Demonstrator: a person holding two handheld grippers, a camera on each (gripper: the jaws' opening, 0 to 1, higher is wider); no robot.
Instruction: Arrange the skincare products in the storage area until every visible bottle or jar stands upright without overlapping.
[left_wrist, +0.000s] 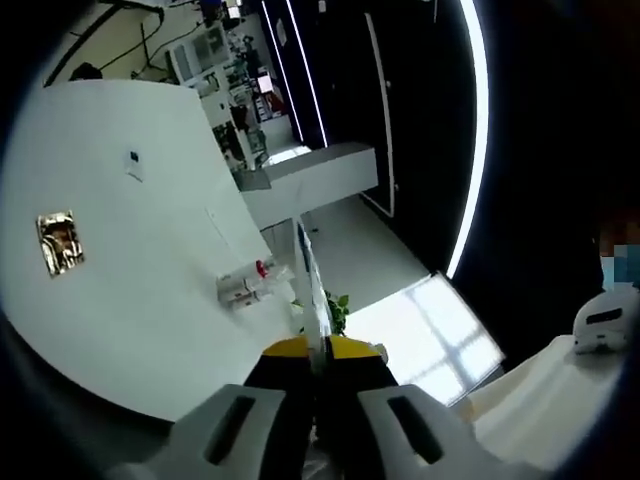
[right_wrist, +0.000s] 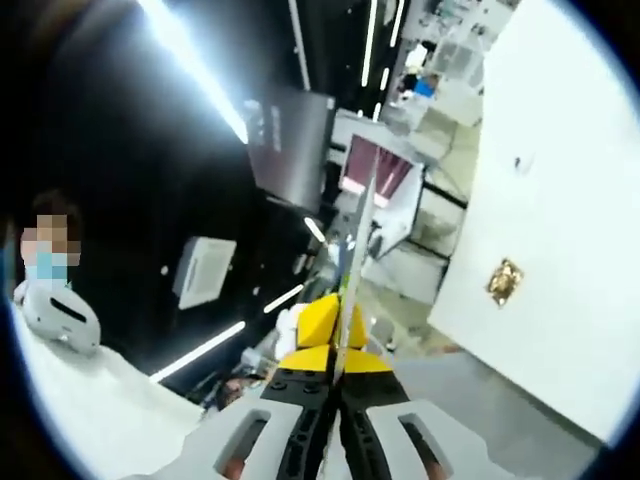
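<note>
In the left gripper view my left gripper (left_wrist: 304, 238) is shut. Its two jaws press together into one thin edge that rises from the yellow base, with nothing between them. It points at a tilted room, toward a white wall (left_wrist: 130, 250) and a dark ceiling. My right gripper (right_wrist: 370, 175) in the right gripper view is also shut, jaws flat against each other, aimed at shelving far off (right_wrist: 440, 90).
A white wall with a gold plaque (left_wrist: 58, 242) and a small red-and-white fixture (left_wrist: 248, 284) lies left. A person in white clothing (left_wrist: 545, 400) with a white device (left_wrist: 606, 322) stands close at the right; the white device (right_wrist: 58, 312) also sits low on the left. A bright light strip (left_wrist: 478, 130) crosses the ceiling.
</note>
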